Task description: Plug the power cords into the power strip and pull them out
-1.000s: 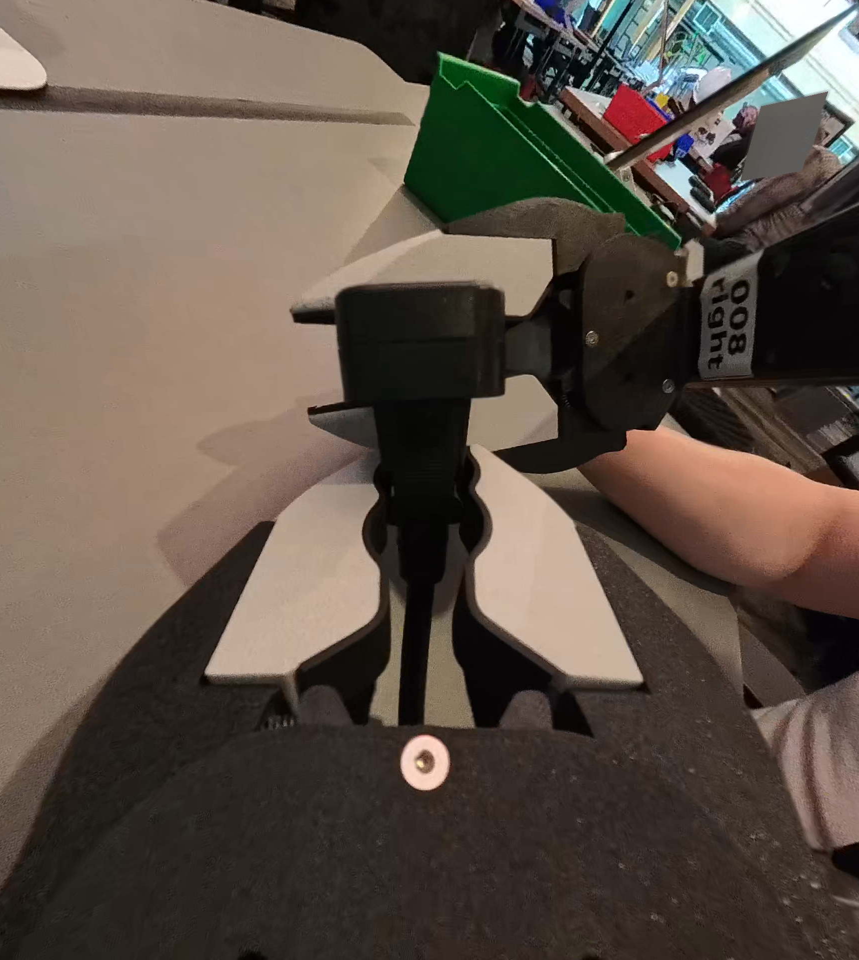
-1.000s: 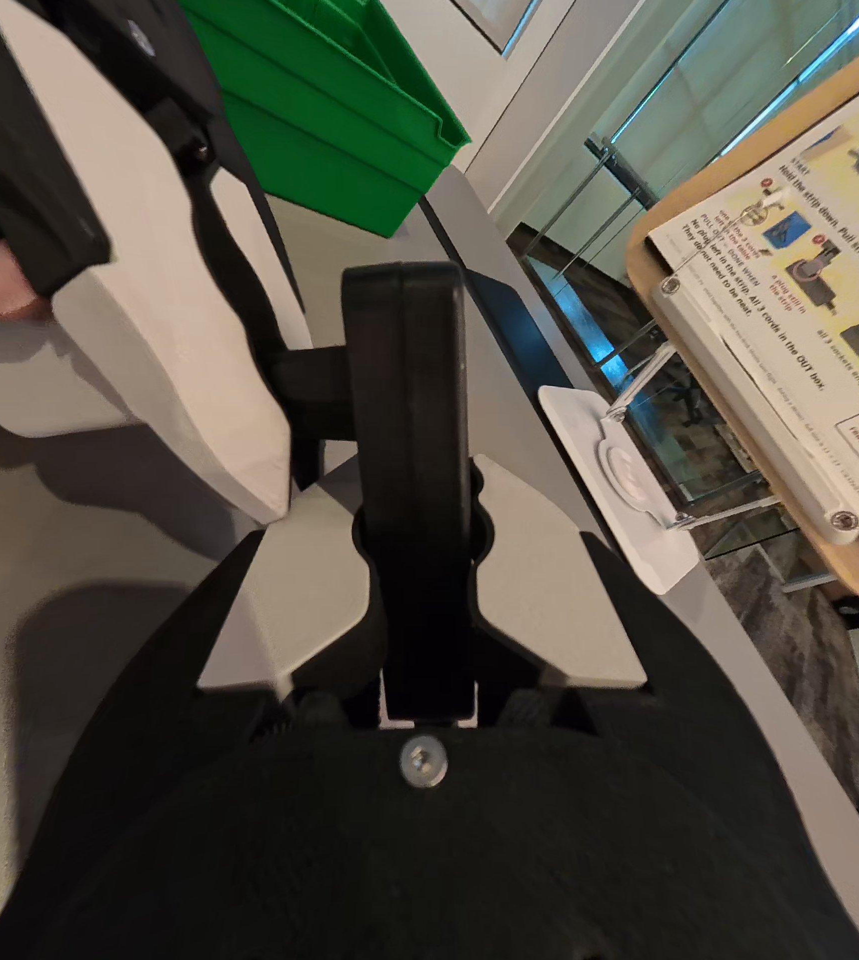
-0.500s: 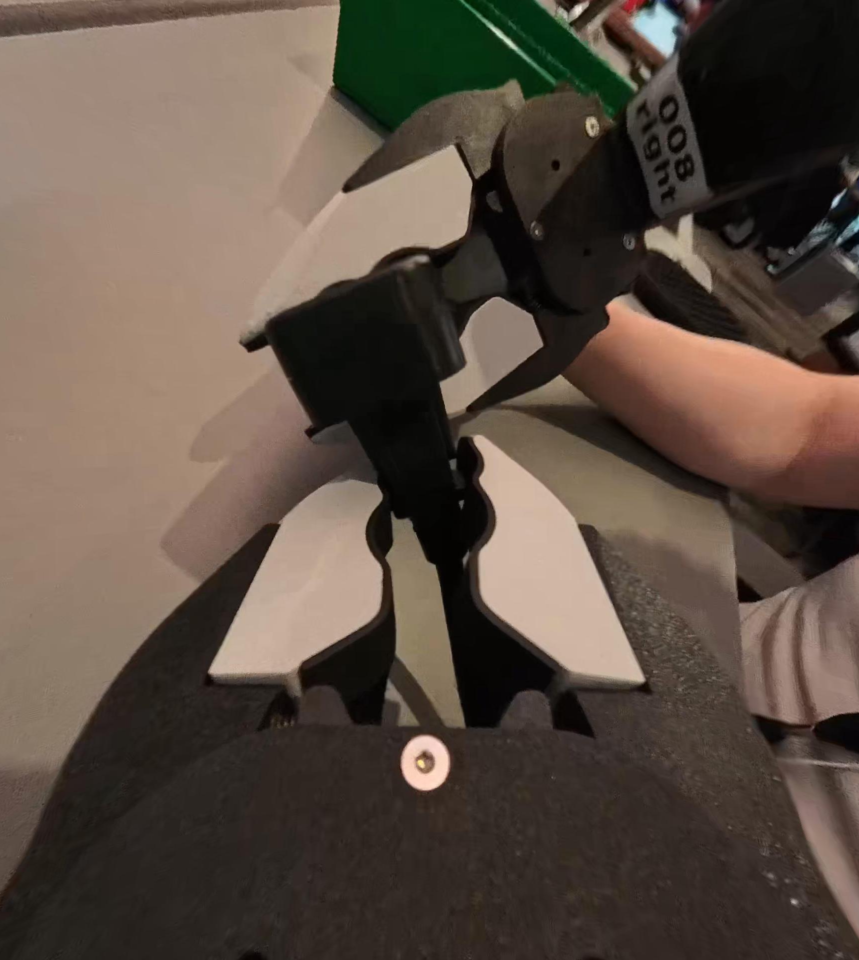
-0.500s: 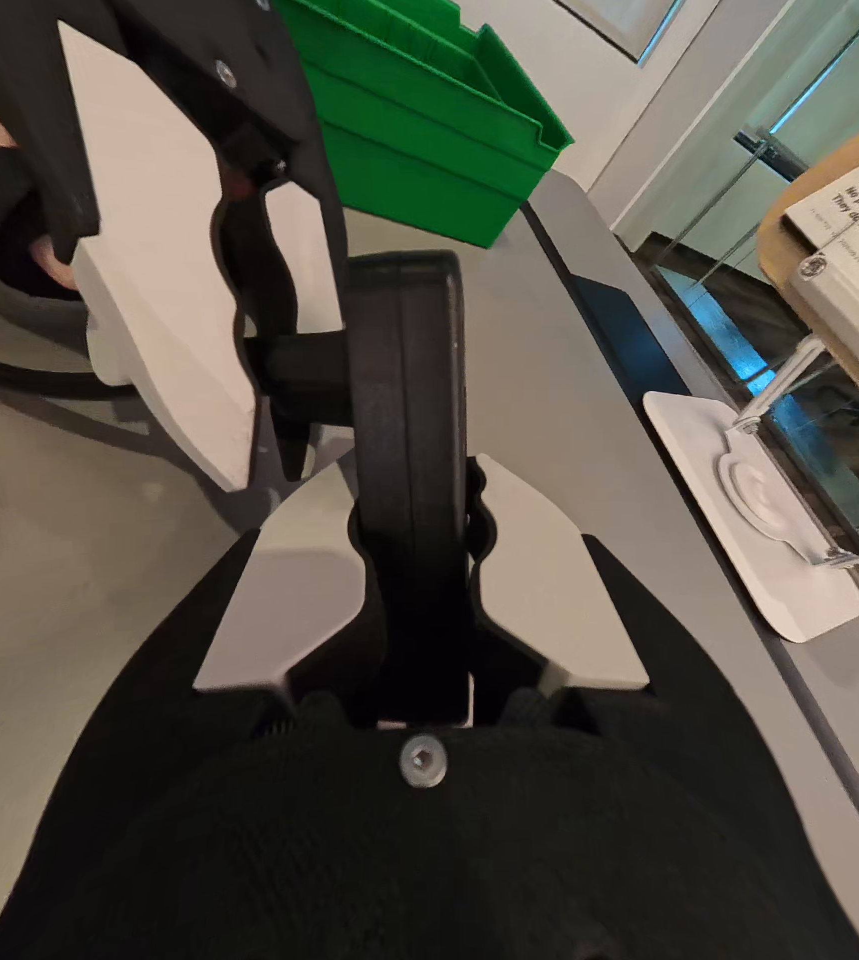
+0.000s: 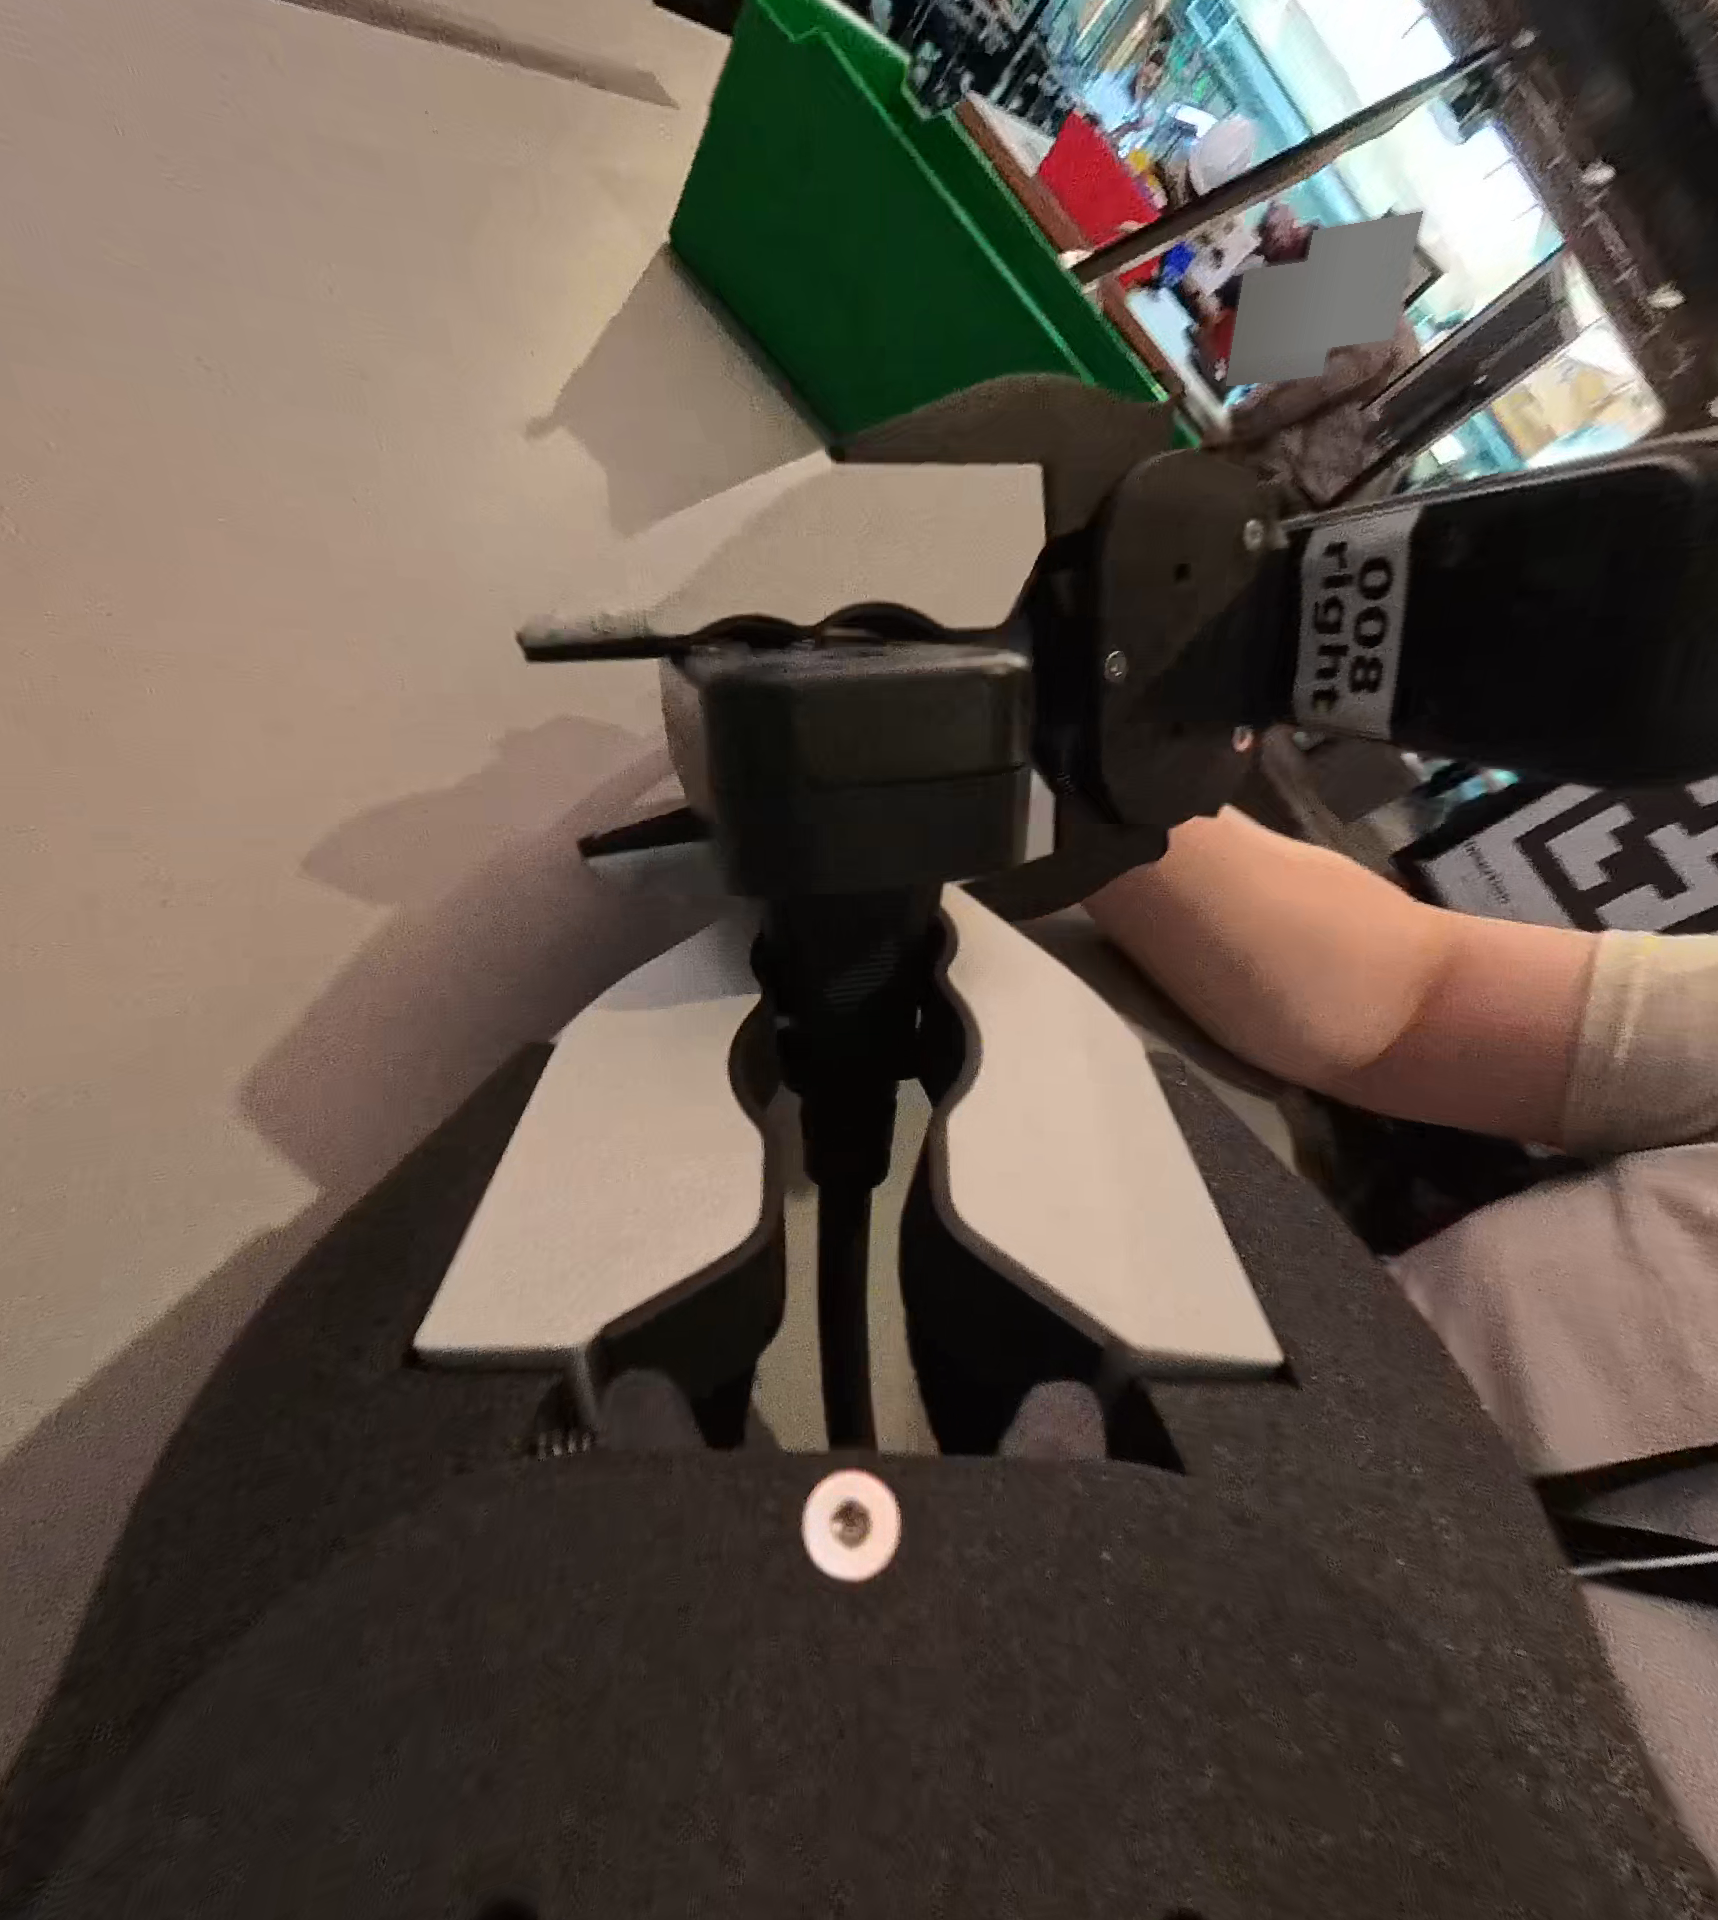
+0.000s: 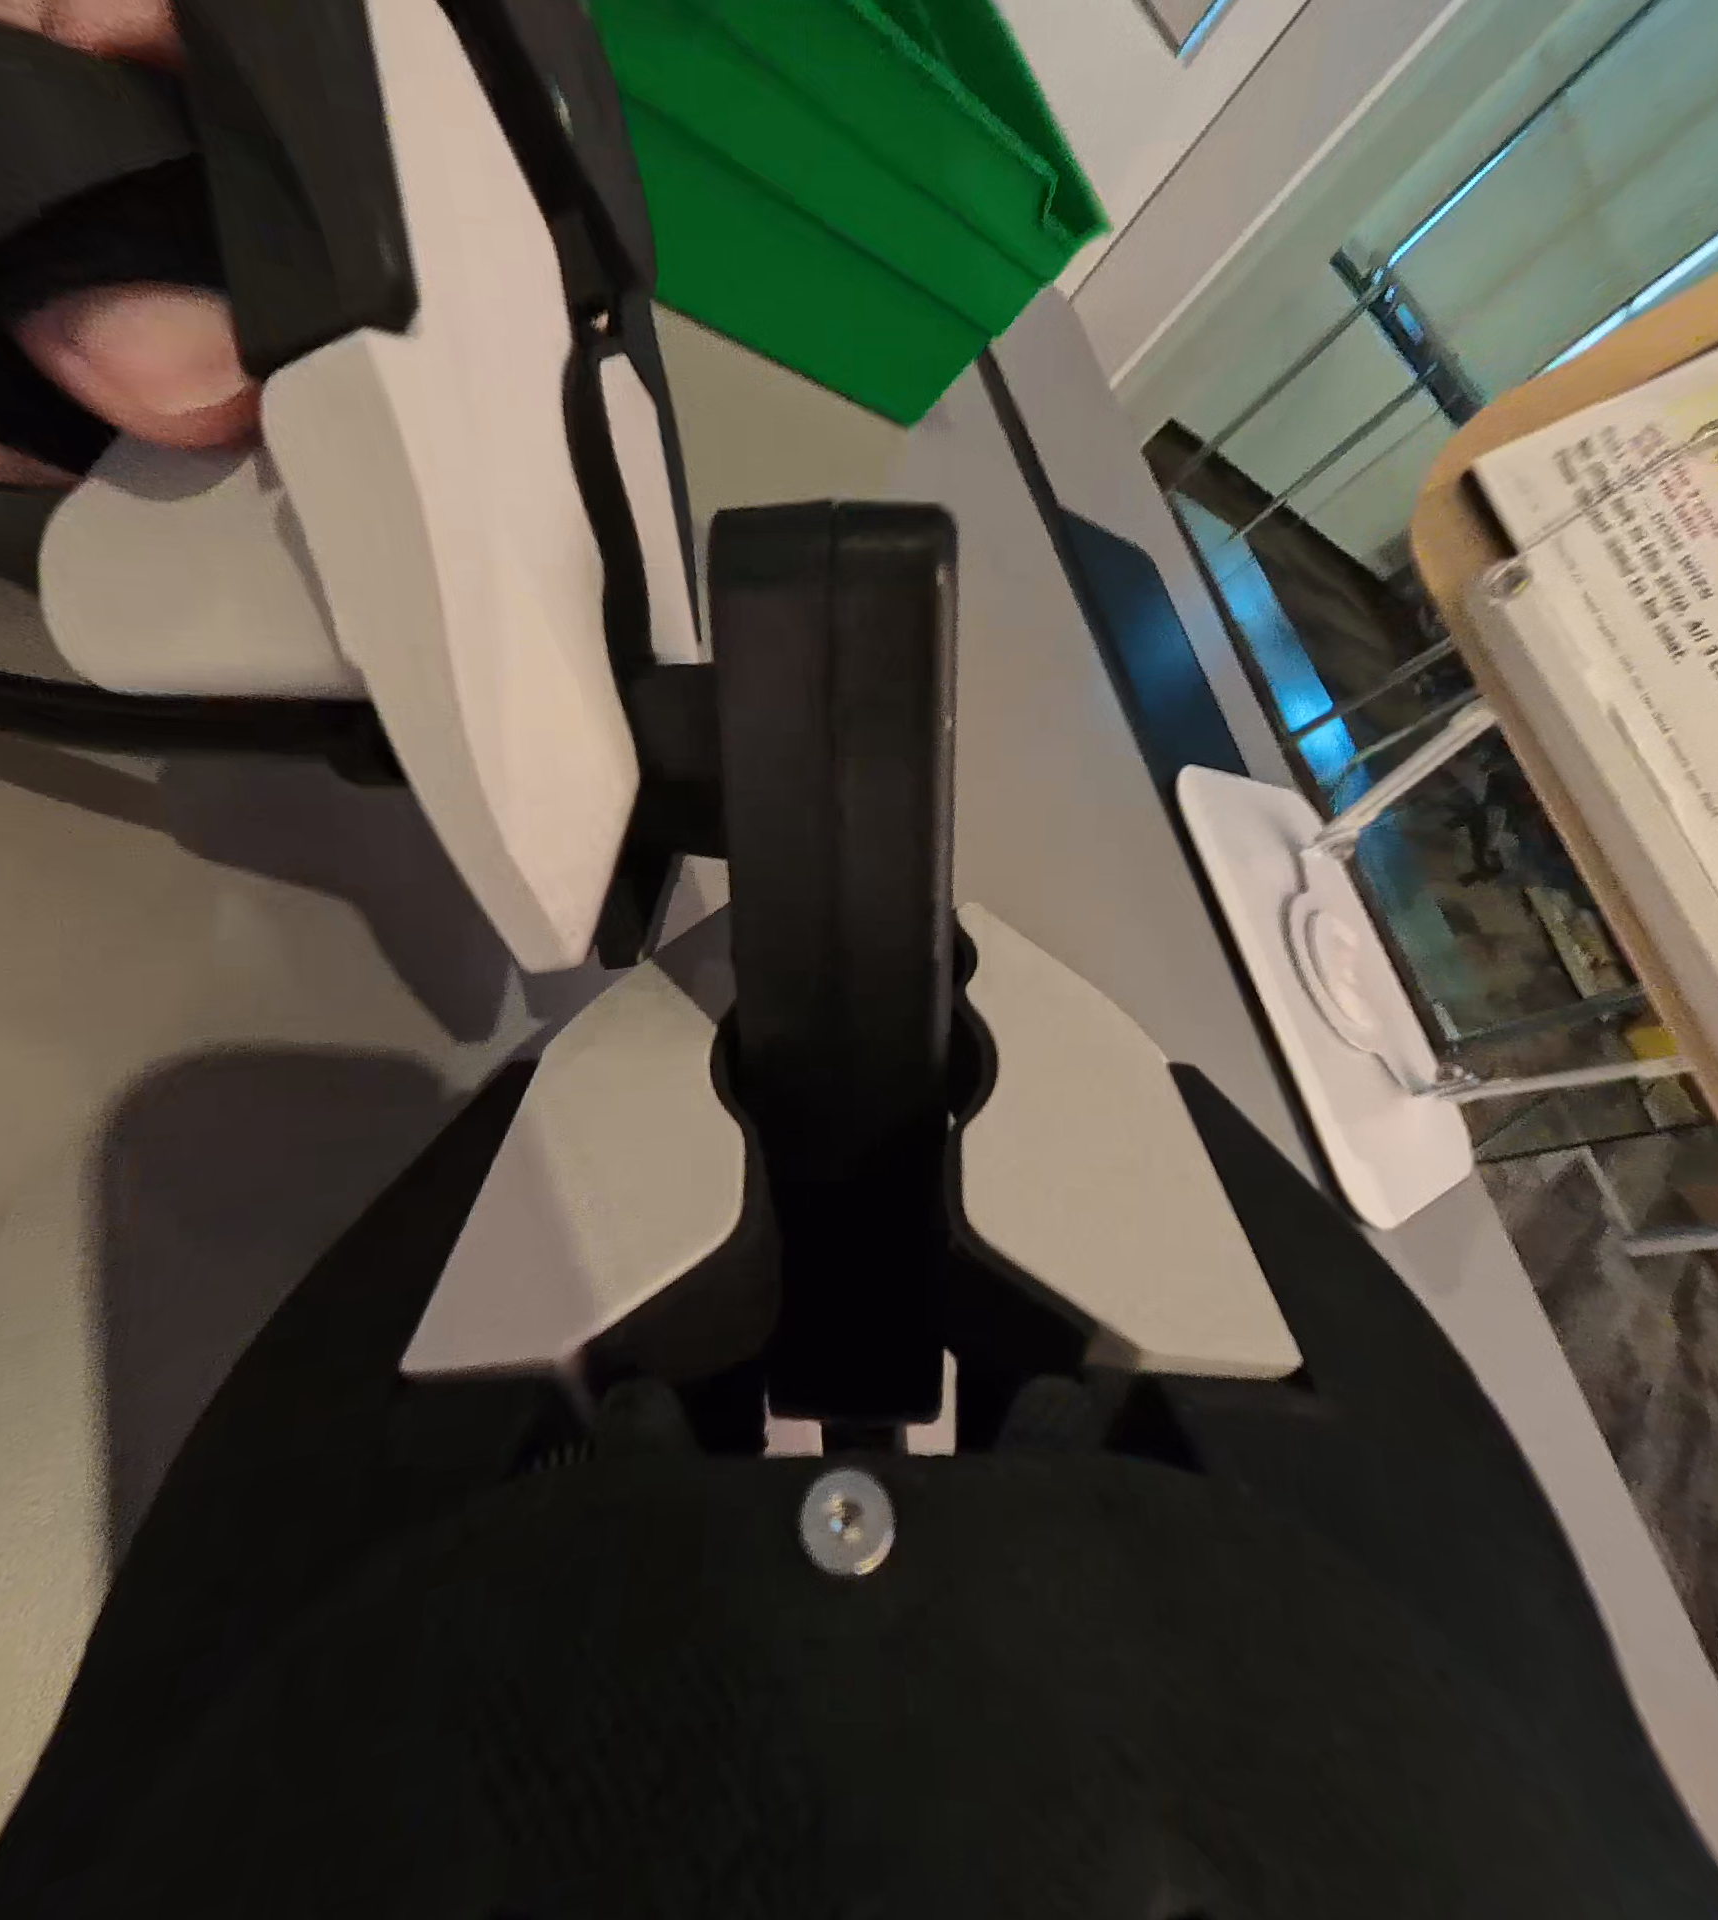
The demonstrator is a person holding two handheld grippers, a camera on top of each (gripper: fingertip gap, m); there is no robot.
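Our left gripper point(image 5: 850, 1023) is closed on the black plug point(image 5: 850, 987), which sits in the black power strip point(image 6: 834, 831) clamped by our right gripper point(image 6: 844, 1049), above the grey surface point(image 5: 159, 520).

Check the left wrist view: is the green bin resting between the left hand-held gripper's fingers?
No, the green bin stands behind on the table; a black cord sits between them.

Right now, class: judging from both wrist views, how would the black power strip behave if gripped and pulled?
The power strip looks rigid: its flat moulded body stays straight between the right gripper. Probably light, held in the air edge-on. The cord in the left gripper likely flexes, so it may drag.
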